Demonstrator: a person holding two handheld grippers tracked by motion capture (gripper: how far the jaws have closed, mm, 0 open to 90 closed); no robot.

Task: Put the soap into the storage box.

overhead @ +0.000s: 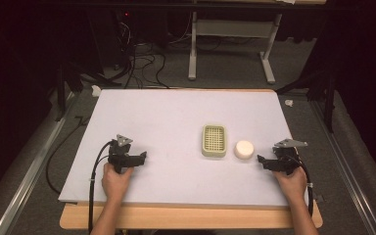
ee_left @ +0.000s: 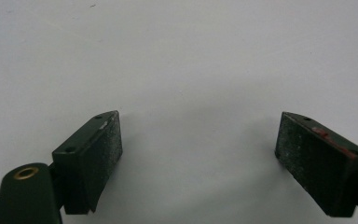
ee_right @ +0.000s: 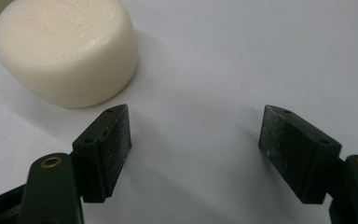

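While the right hand-held gripper (ee_right: 195, 140) is hovering spread beside the soap (ee_right: 67, 49), a firm, probably slippery bar is awaiting a pinch across its sides near the tabletop's (overhead: 166, 117) right edge.

A dim lab: a white table (overhead: 176, 122) on a carpeted floor (overhead: 225, 68), cables (overhead: 142, 58) trailing behind, a metal stand (overhead: 230, 44) beyond.

black tongs (overhead: 139, 157), grey triangular plates, black cables, brass screws
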